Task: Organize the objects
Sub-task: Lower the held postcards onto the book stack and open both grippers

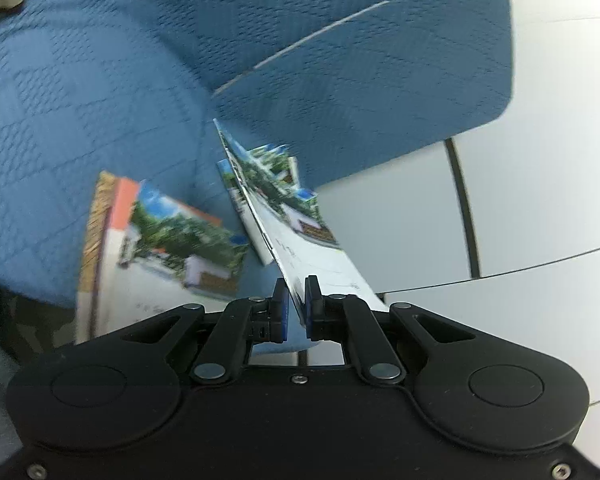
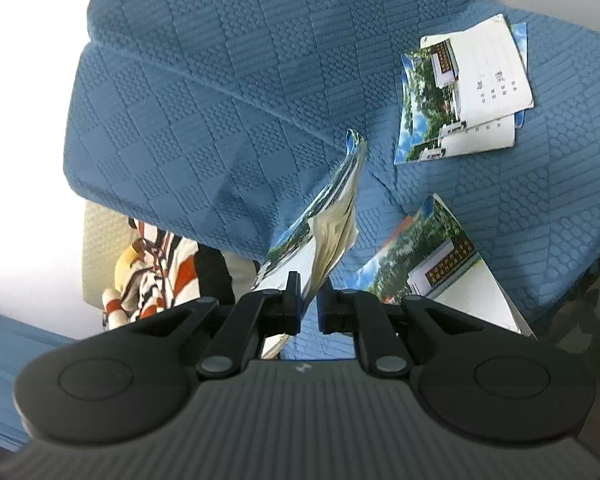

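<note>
Several thin booklets with a photo of trees and a building on the cover are spread over a blue quilted sofa. My left gripper point(image 1: 296, 292) is shut on one booklet point(image 1: 300, 240), held edge-on and sticking out ahead. Another booklet point(image 1: 156, 248) lies flat on the seat to its left, and a small pile point(image 1: 240, 200) shows behind the held one. My right gripper point(image 2: 308, 288) is shut on a booklet point(image 2: 332, 220) whose pages fan loose. A pile of booklets point(image 2: 464, 88) lies at the upper right, and a single booklet point(image 2: 428, 264) lies near the seat's front edge.
The sofa's padded armrest point(image 1: 380, 80) rises beyond the left gripper, with pale floor tiles point(image 1: 540, 200) to its right. A striped plush toy point(image 2: 152, 276) sits low on the left beside the sofa seat point(image 2: 220, 100). The left wrist view is blurred by motion.
</note>
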`<state>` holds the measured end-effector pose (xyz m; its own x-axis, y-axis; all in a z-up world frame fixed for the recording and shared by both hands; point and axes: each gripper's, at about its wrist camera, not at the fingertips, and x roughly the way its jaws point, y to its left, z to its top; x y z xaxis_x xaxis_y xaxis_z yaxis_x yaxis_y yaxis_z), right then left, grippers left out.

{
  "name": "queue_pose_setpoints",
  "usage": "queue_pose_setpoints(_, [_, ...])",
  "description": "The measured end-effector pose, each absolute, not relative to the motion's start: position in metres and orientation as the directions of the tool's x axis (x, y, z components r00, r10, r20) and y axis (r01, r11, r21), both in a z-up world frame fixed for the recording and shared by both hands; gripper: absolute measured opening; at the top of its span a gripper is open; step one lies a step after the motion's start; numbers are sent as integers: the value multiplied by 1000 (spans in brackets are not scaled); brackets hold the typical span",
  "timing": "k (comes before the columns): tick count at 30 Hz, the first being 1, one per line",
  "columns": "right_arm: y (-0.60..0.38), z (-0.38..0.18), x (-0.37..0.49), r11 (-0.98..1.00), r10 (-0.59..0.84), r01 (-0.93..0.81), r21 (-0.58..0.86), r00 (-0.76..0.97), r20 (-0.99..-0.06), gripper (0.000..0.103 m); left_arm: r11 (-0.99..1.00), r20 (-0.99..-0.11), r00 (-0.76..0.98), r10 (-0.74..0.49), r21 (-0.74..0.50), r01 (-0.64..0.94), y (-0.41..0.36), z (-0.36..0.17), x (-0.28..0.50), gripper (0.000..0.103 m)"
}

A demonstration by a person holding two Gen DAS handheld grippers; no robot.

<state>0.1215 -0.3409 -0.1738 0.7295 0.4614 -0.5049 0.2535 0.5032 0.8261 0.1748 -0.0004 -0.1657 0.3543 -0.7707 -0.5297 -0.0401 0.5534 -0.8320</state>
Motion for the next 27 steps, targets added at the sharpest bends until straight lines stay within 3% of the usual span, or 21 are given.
queue_pose_setpoints(16, [-317,-239,115,624,414,317,714,641,-646,11,673,-677,278,-682,-729,-123,-5,-248,152,5])
queue_pose_setpoints(27, [-312,-284,107,664,394,371,649,564,-726,12,787,-788,224,-574,-606,-116,-21,-274,142,5])
